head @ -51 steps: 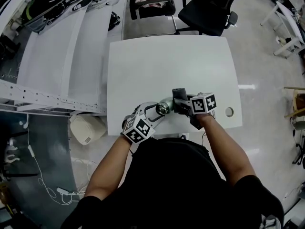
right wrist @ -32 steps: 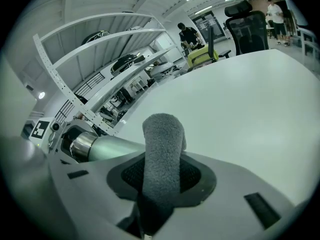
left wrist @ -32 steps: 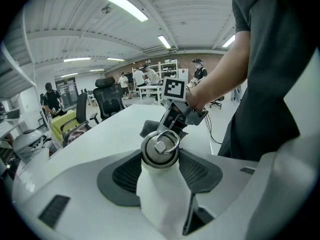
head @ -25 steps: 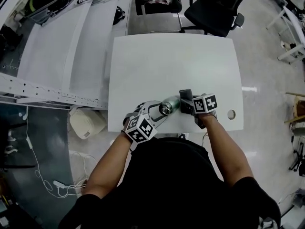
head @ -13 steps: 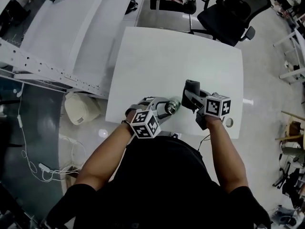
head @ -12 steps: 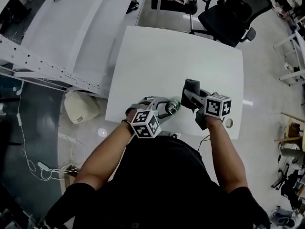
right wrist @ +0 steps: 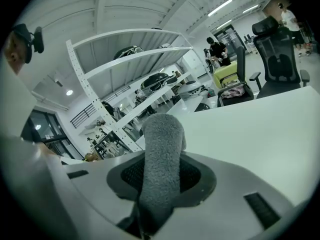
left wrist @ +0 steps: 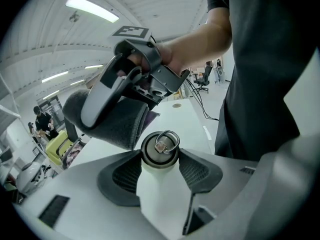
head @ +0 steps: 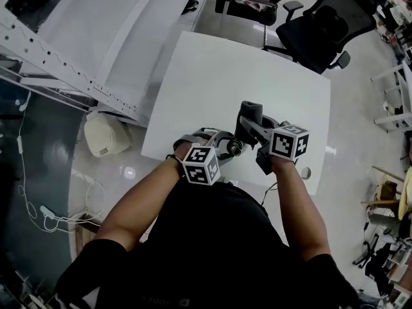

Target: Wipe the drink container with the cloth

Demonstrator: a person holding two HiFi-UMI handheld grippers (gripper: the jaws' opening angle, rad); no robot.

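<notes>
The drink container [left wrist: 159, 174] is a pale bottle with a dark metal cap and a ring loop on top. My left gripper [left wrist: 159, 173] is shut on its neck, and it lies tilted over the white table's near edge [head: 233, 148]. A grey folded cloth [right wrist: 159, 170] stands up between the jaws of my right gripper [right wrist: 161, 176], which is shut on it. In the head view the cloth [head: 248, 119] sits just right of and above the bottle cap. In the left gripper view the cloth [left wrist: 112, 121] hangs close beside the cap, with the right gripper [left wrist: 125, 91] above it.
The white table [head: 225, 76] stretches away in front of me. Black office chairs [head: 322, 34] stand at its far side. Metal shelving [head: 71, 50] runs along the left, and a cream bag [head: 103, 137] lies on the floor by the table's left edge.
The head camera has swung, so the table sits more tilted in view. The right gripper with the cloth has risen slightly and come closer to the bottle's cap. The left gripper keeps its hold.
</notes>
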